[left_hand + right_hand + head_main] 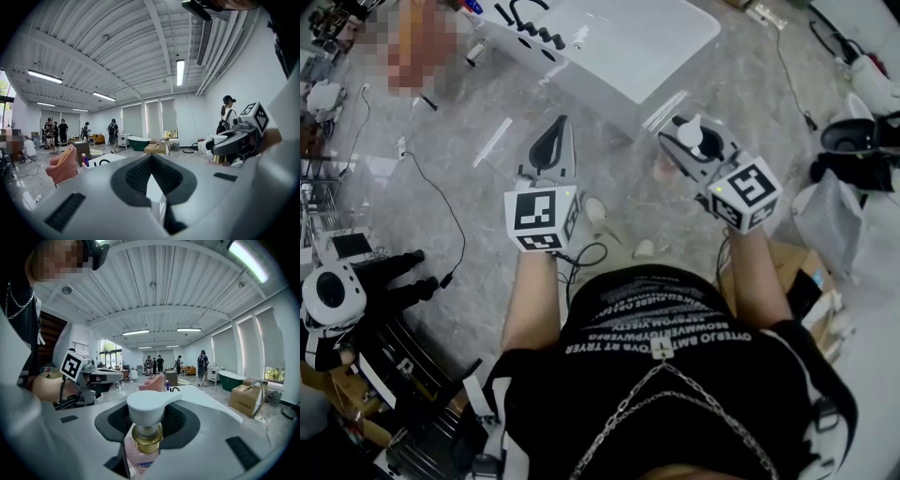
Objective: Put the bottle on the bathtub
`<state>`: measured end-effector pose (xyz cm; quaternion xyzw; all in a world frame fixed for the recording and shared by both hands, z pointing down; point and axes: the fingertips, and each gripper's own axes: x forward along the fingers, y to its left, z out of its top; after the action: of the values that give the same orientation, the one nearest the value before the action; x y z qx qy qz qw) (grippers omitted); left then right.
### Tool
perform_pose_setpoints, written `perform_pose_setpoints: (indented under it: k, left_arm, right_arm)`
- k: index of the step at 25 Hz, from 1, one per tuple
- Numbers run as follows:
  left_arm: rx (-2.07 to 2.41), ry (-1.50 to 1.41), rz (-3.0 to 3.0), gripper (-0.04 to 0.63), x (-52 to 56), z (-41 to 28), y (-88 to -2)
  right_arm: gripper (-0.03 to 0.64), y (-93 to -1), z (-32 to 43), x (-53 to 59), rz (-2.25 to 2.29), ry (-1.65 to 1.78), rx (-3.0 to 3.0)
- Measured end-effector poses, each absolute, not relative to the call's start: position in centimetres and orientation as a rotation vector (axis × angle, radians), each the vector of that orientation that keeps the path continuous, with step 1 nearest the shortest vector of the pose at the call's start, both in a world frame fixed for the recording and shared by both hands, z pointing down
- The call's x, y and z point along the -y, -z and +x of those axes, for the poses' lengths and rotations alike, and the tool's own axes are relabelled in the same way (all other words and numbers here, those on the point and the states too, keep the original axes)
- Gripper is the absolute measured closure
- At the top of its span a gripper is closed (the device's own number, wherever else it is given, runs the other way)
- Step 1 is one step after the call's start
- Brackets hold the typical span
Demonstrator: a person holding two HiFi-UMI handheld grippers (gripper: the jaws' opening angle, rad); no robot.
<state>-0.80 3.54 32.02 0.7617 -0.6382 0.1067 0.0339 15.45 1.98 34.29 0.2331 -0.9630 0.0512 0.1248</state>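
item 1, right hand-held gripper point(686, 139): at 1 o'clock from my chest in the head view, jaws clamped on the bottle point(147, 408). the grip sat low on the pink body, just under the gold collar, likely so the white pump head stayed free and upright for the carry.

item 2, bottle: off the floor, carried in the right hand-held gripper, not yet on the bathtub point(609, 70). upright, pump spout toward 2 o'clock in the right gripper view.

item 3, left hand-held gripper point(555, 139): at 11 o'clock, jaws together at the tips, nothing between them. i judged it was held forward only as a spare.

item 4, bathtub: white, at 12 o'clock ahead of both tools, well apart from them, black tap fittings point(530, 23) on its near left rim. that flat rim looked the natural landing place.

item 5, not made out: the bottle's lower body and base, buried between the jaws; its label print, too blurred to read; the bathtub's far end, cut off by the head view's top edge; the stretch of rim straight ahead, hidden behind the pump head in the right gripper view.
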Motion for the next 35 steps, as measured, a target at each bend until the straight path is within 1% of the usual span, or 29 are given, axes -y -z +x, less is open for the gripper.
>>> perform_pose_setpoints:
  k: [5, 11, 22, 35]
  left_arm:
    - [1.946, -0.324, 2.351, 0.598, -1.9, -2.2, -32.4]
    - [1.968, -0.269, 2.320, 0.598, 0.4, -5.6, -32.6]
    - [1.929, -0.298, 2.328, 0.598, 5.5, -9.8, -33.6]
    - [1.912, -0.296, 2.364, 0.598, 10.7, -13.9, -32.4]
  right_arm:
    - [0.480, -34.5, 14.3, -0.8, 0.692, -0.161, 2.789]
    - [0.480, -34.8, 12.0, 1.4, 0.724, -0.166, 2.771]
    - [0.480, -34.8, 7.3, 6.5, 0.731, -0.176, 2.767]
    - [0.480, -34.1, 2.1, 11.9, 0.722, -0.175, 2.768]
